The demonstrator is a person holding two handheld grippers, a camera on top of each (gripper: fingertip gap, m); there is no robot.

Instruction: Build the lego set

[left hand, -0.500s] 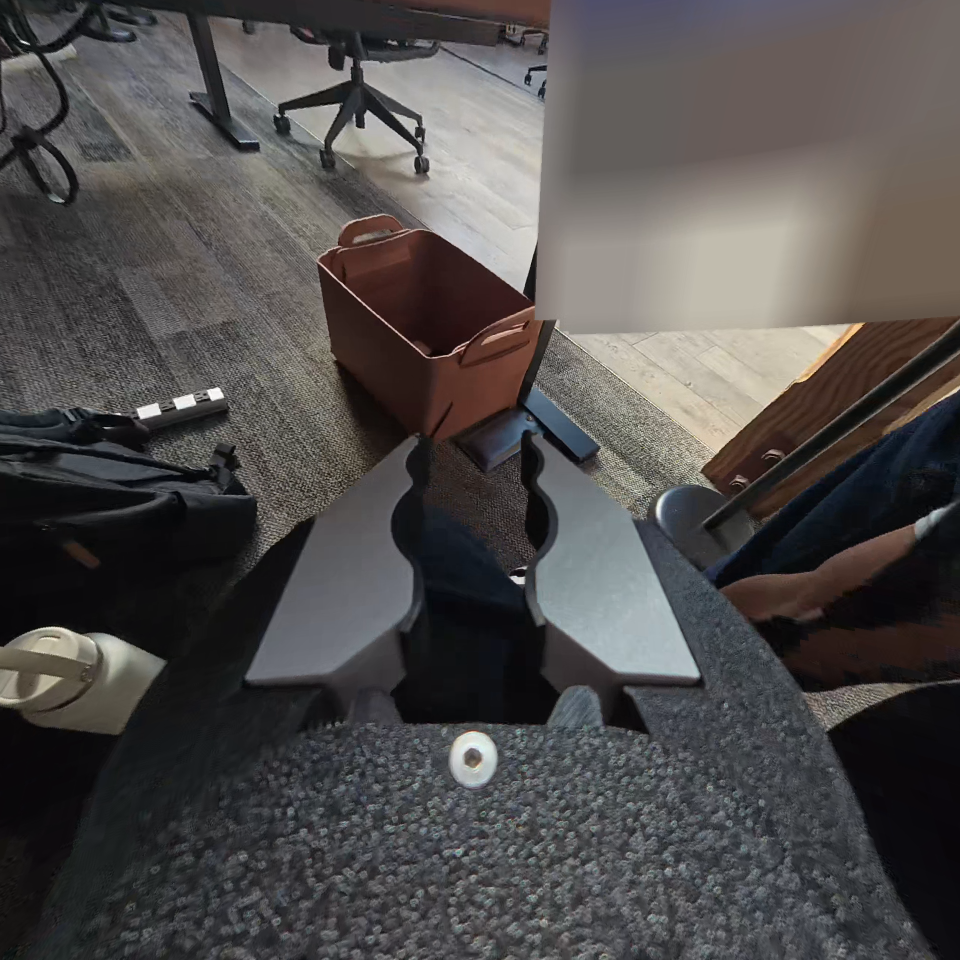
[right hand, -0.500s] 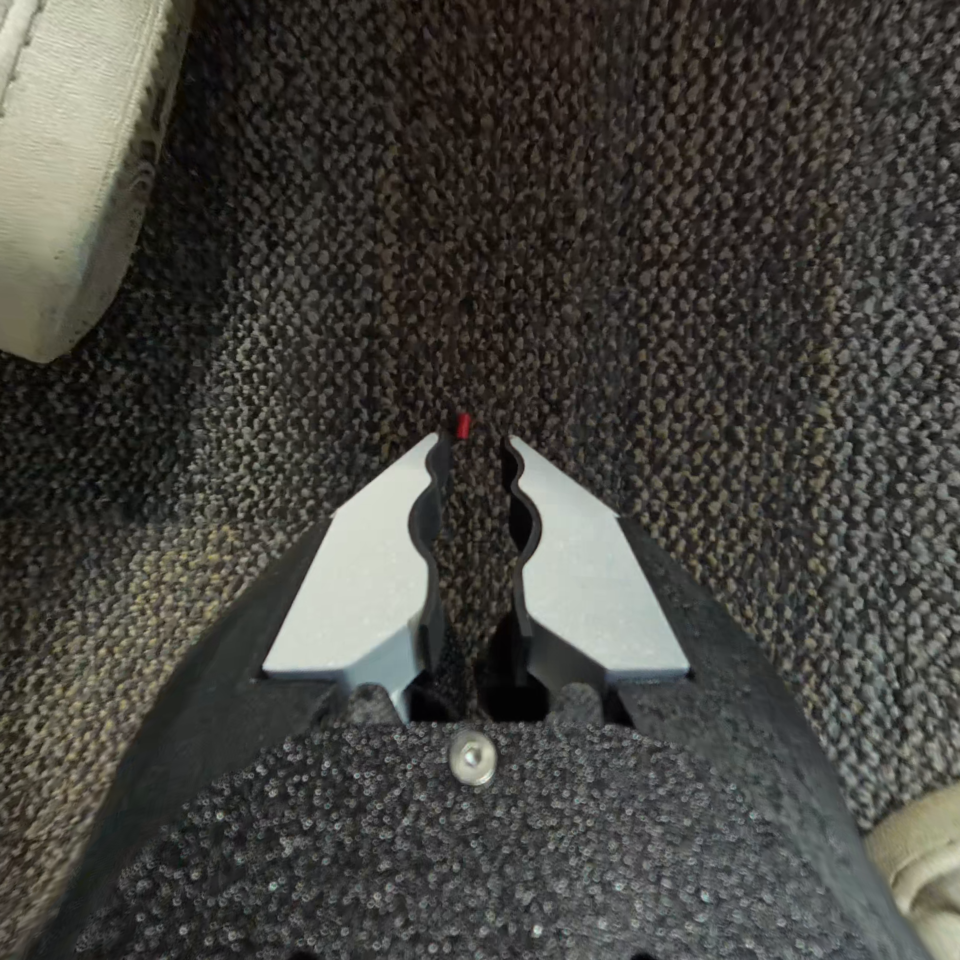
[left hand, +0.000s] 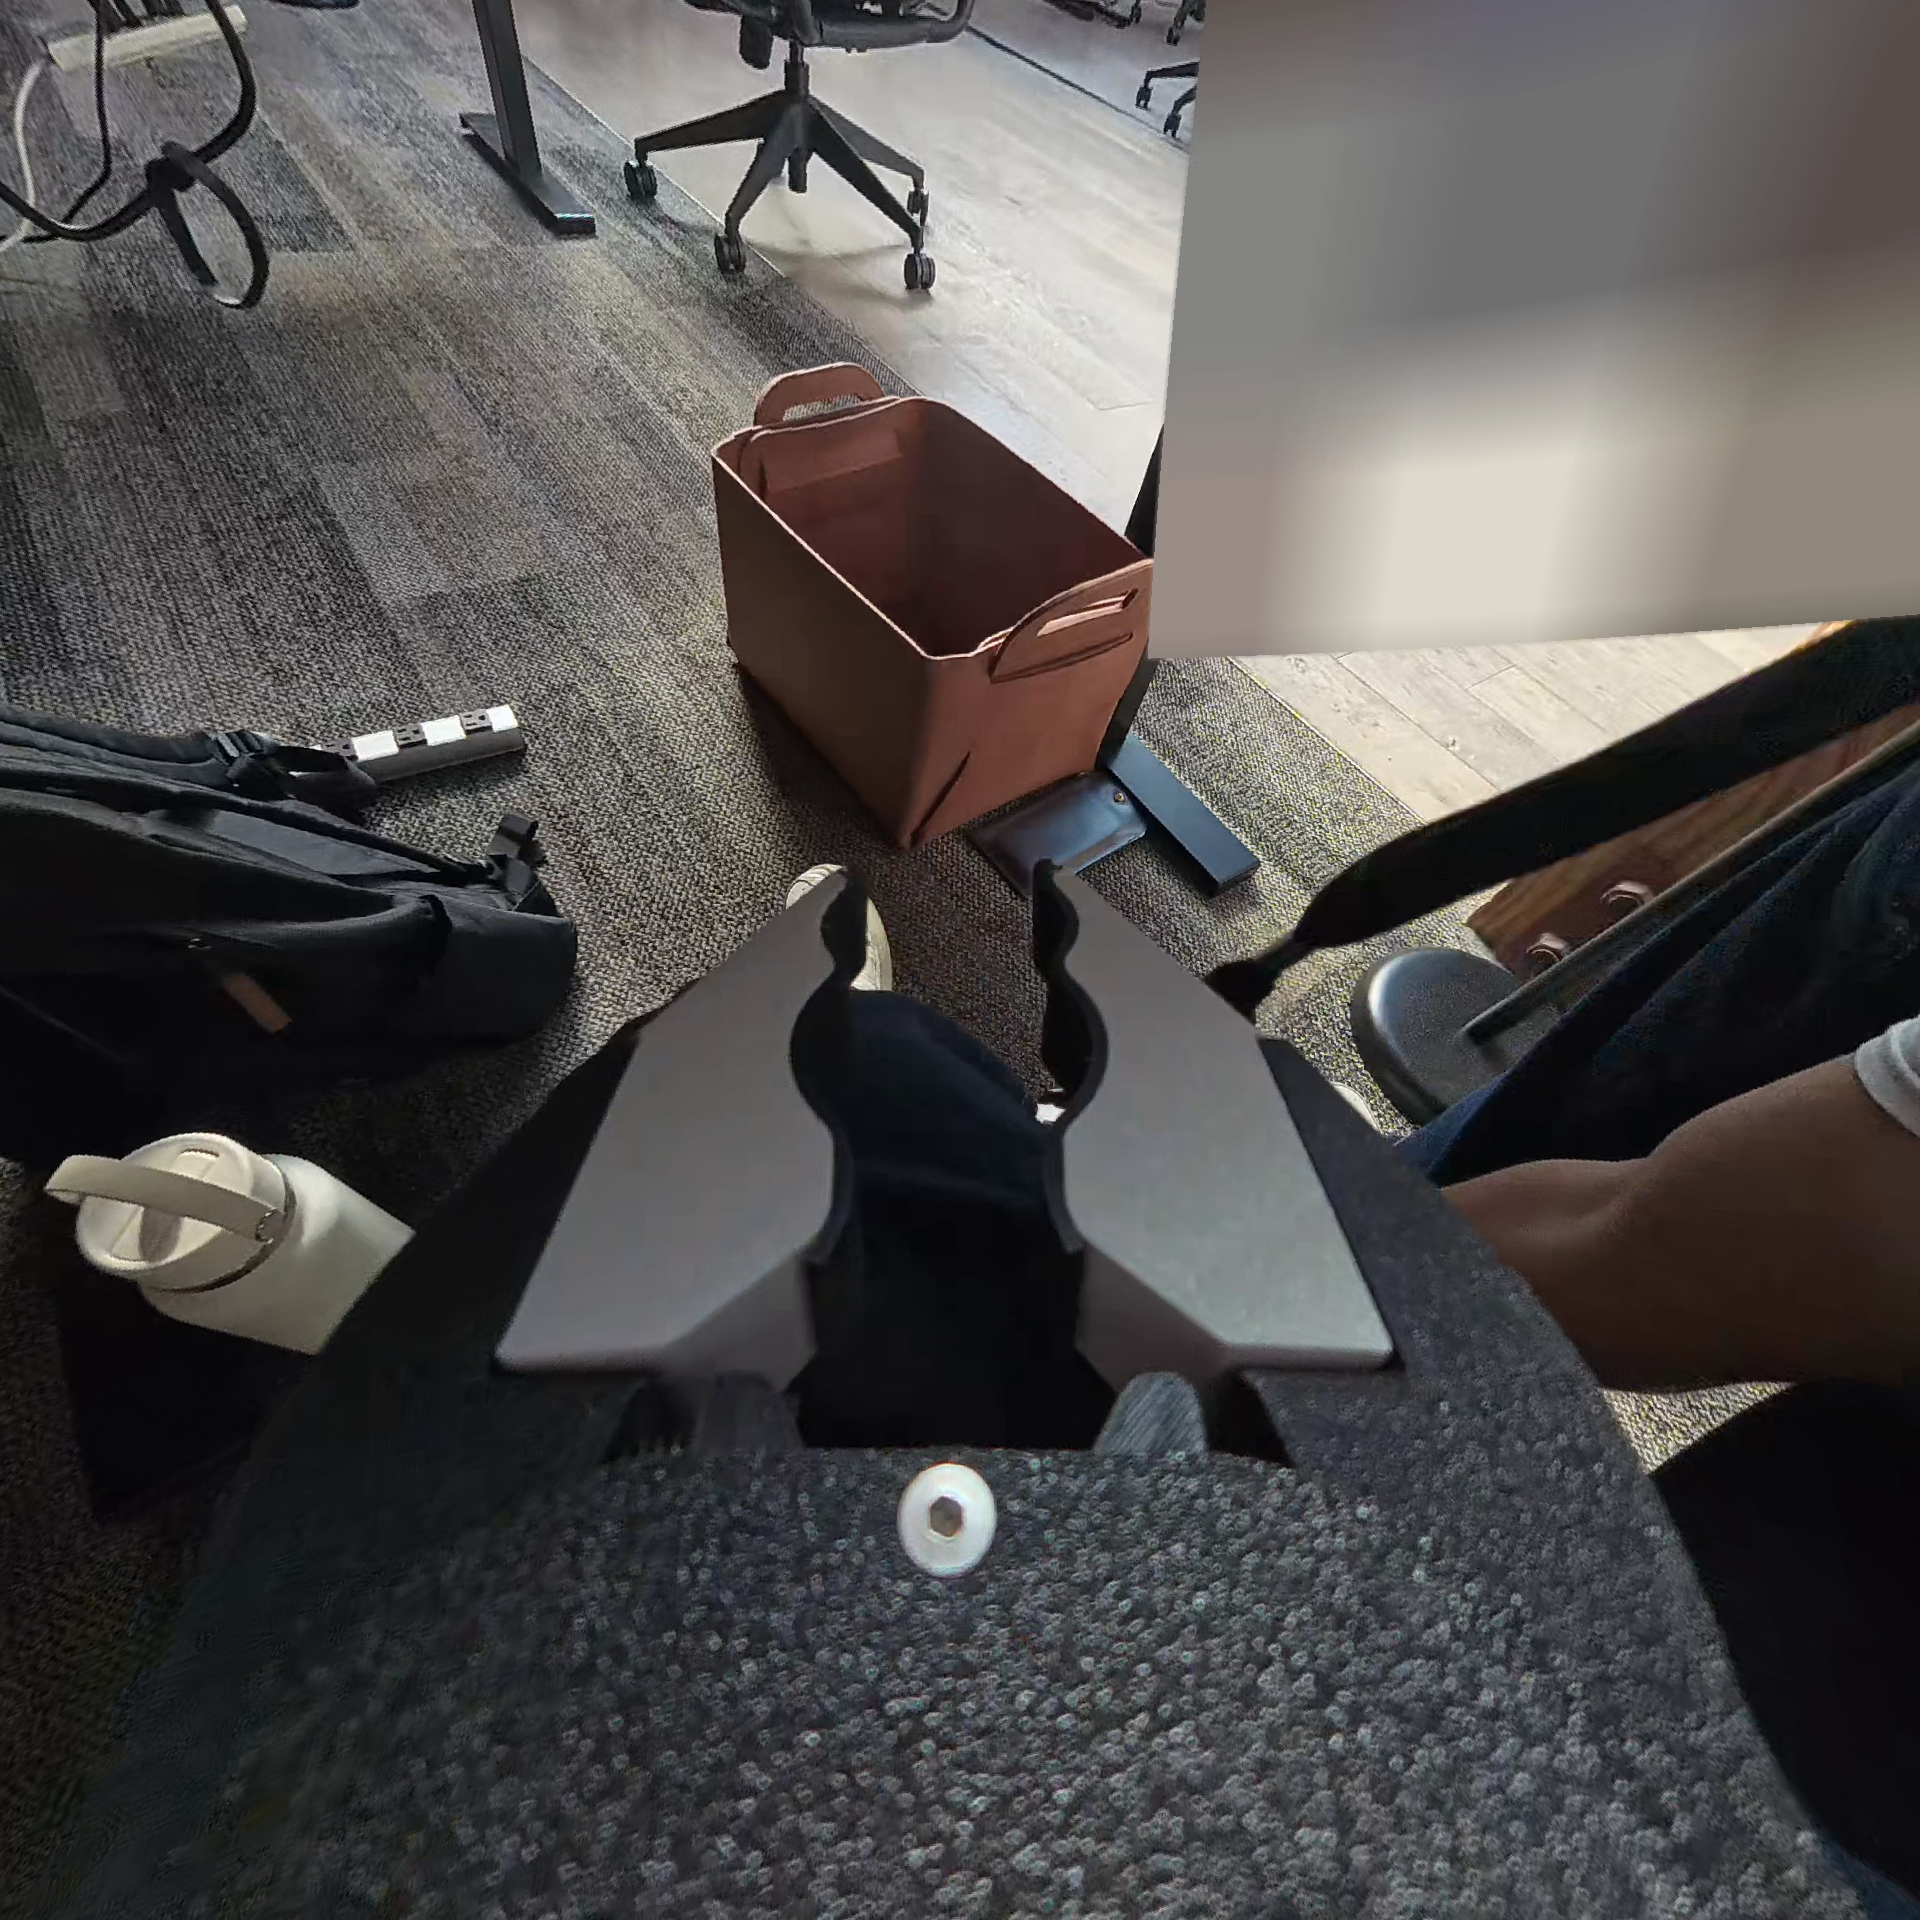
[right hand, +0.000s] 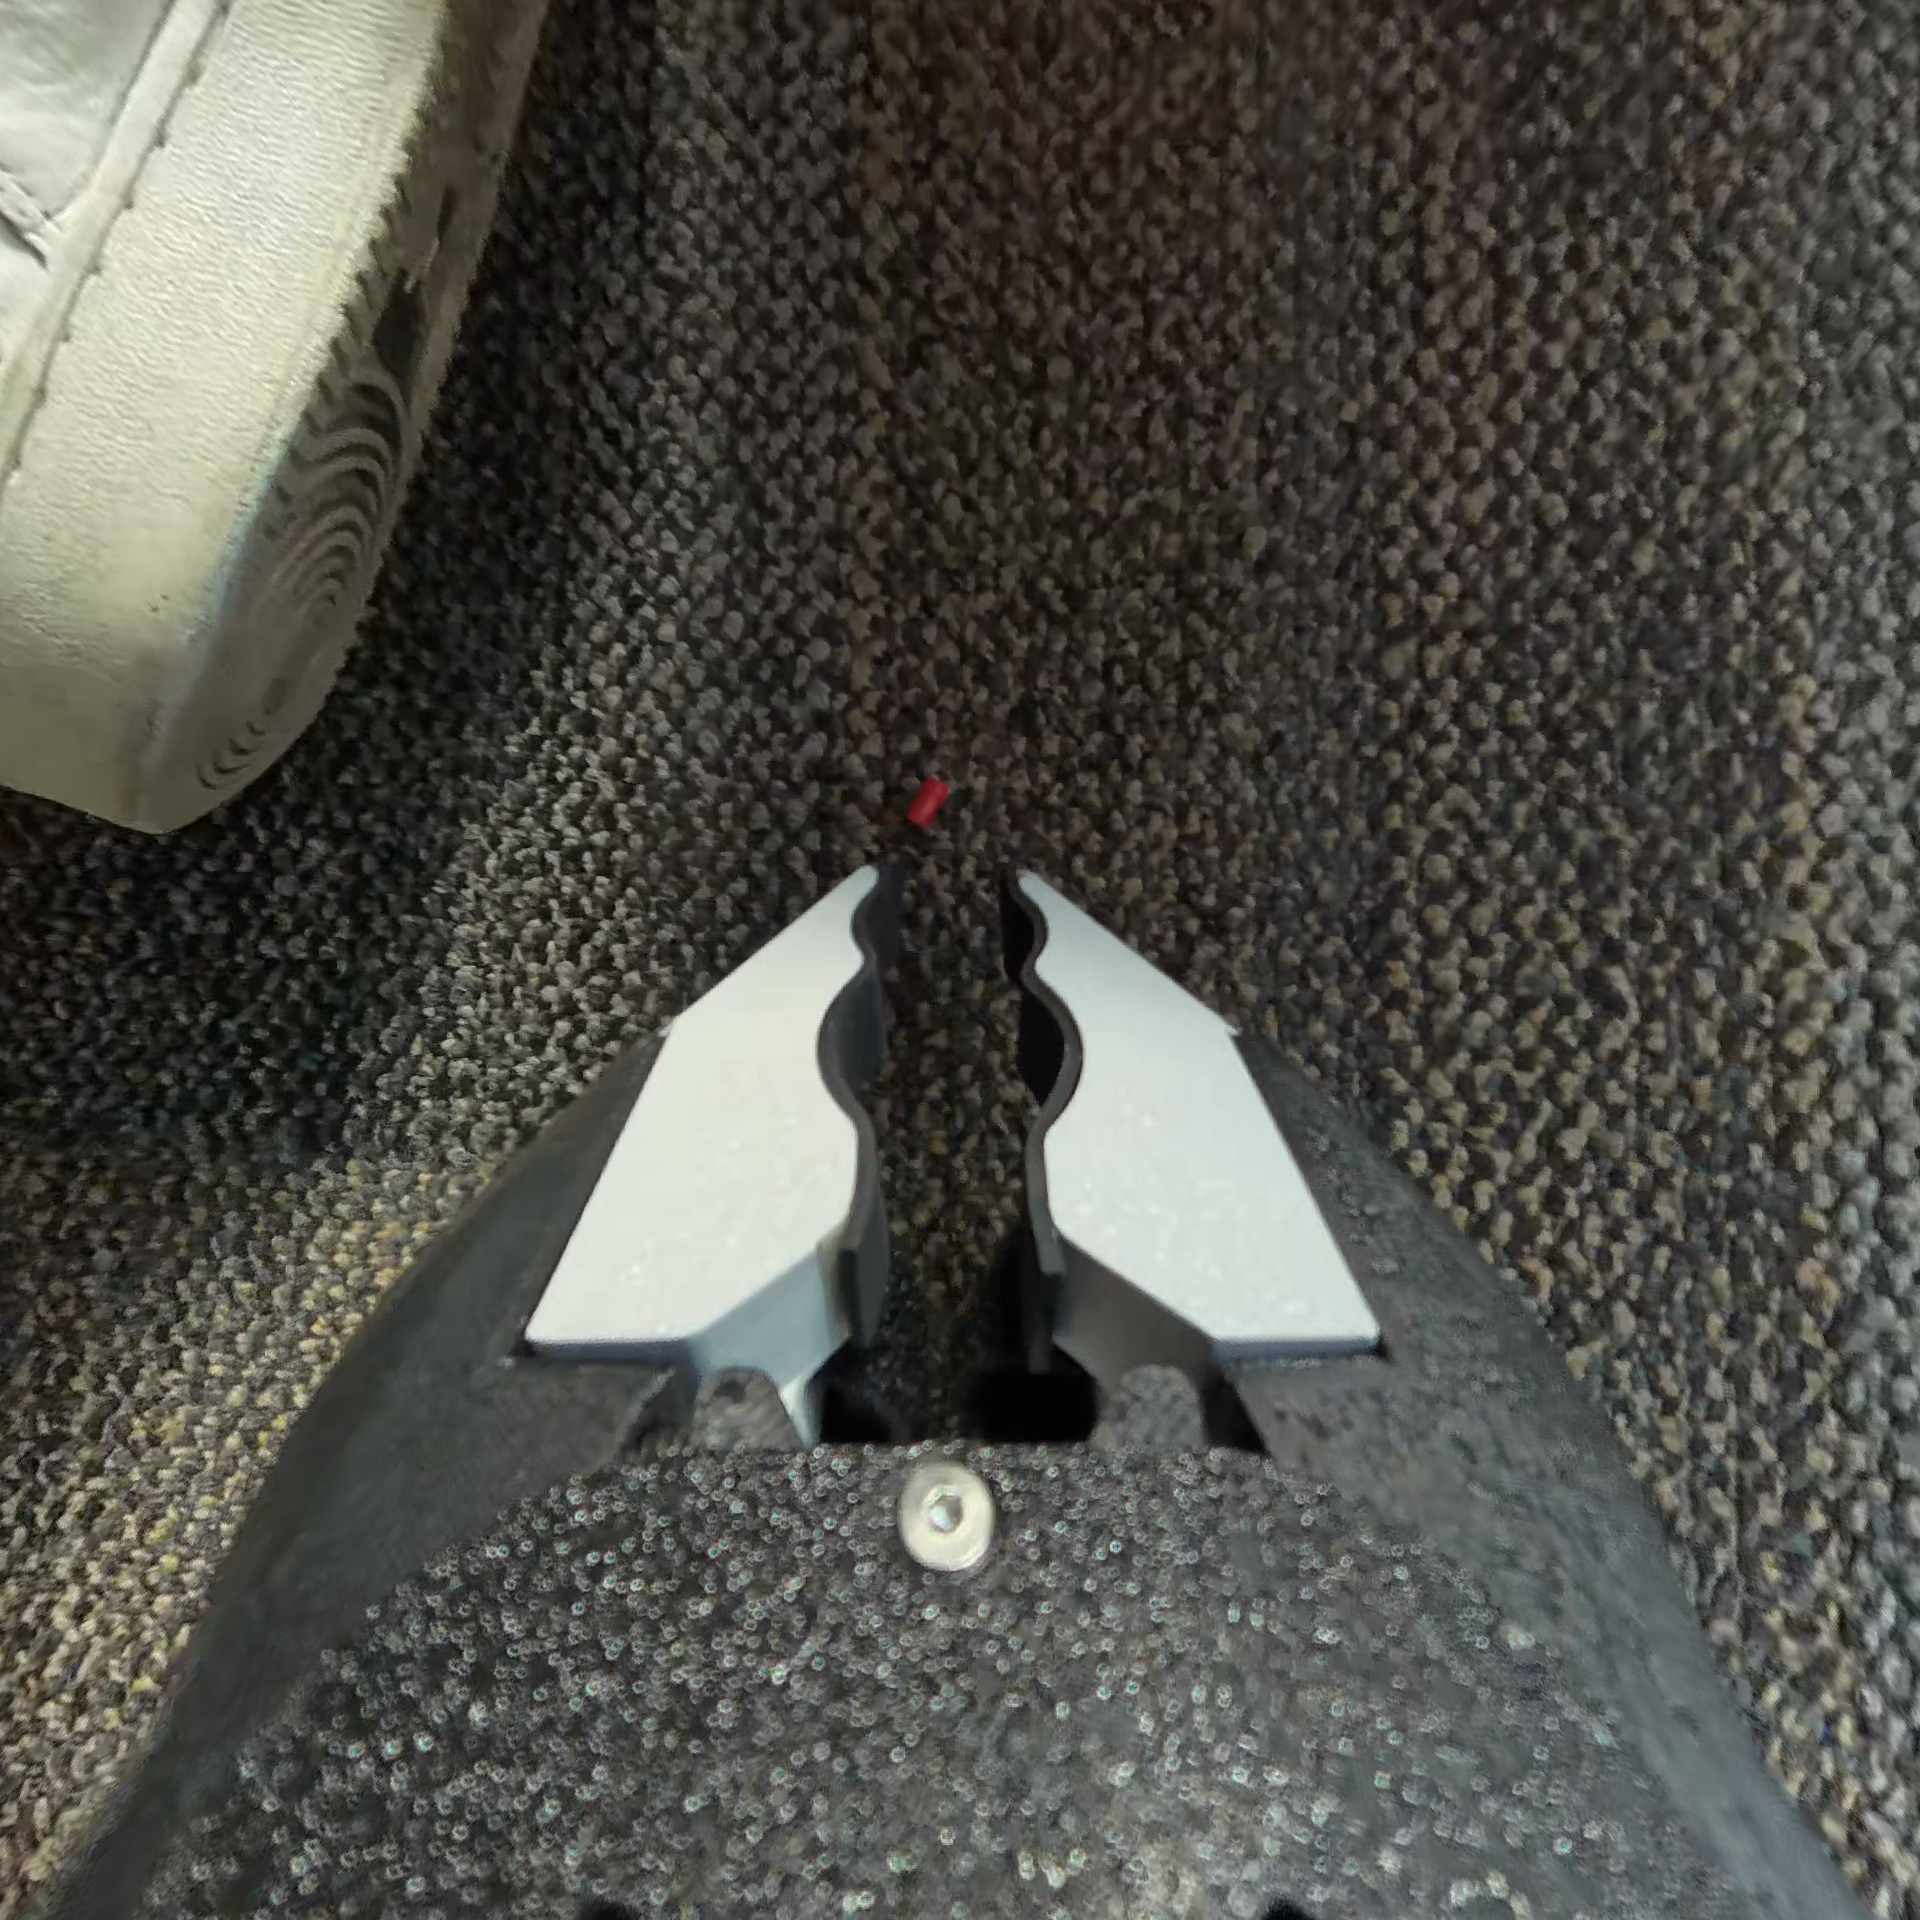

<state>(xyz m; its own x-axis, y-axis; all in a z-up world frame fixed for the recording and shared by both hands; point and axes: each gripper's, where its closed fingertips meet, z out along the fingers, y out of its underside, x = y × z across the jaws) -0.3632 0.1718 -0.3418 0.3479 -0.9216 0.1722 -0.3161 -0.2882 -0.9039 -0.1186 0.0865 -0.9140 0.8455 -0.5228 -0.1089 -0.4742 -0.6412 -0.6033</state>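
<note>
My left tool (left hand: 945, 894) hangs released with nothing between its smooth grey fingers (left hand: 1174, 1164), whose dark rubber pads have a wavy edge; below the gap I see a knee in dark trousers (left hand: 925, 1122) and the toe of a pale shoe (left hand: 871, 951). Ahead stands a brown, soft-sided storage bin (left hand: 914, 665) with looped handles, open at the top, on grey looped carpet (left hand: 416, 499); a flat dark pouch (left hand: 1060, 831) lies just beside its near corner. To the left lie a black fabric backpack (left hand: 239, 914), a power strip (left hand: 436, 738) and a white bottle (left hand: 229, 1242) on its side. A forearm (left hand: 1683, 1247) shows at right. Farther off the carpet gives way to pale wood-look flooring (left hand: 1018, 260) with an office chair (left hand: 821, 135) on castors. My right tool (right hand: 951, 883) is also released and bare, close over the nubbly carpet (right hand: 1351, 520); a tiny red cylinder (right hand: 925, 803) lies just beyond its tips, untouched, and a pale ridged shoe sole (right hand: 208, 468) fills the upper left
</note>
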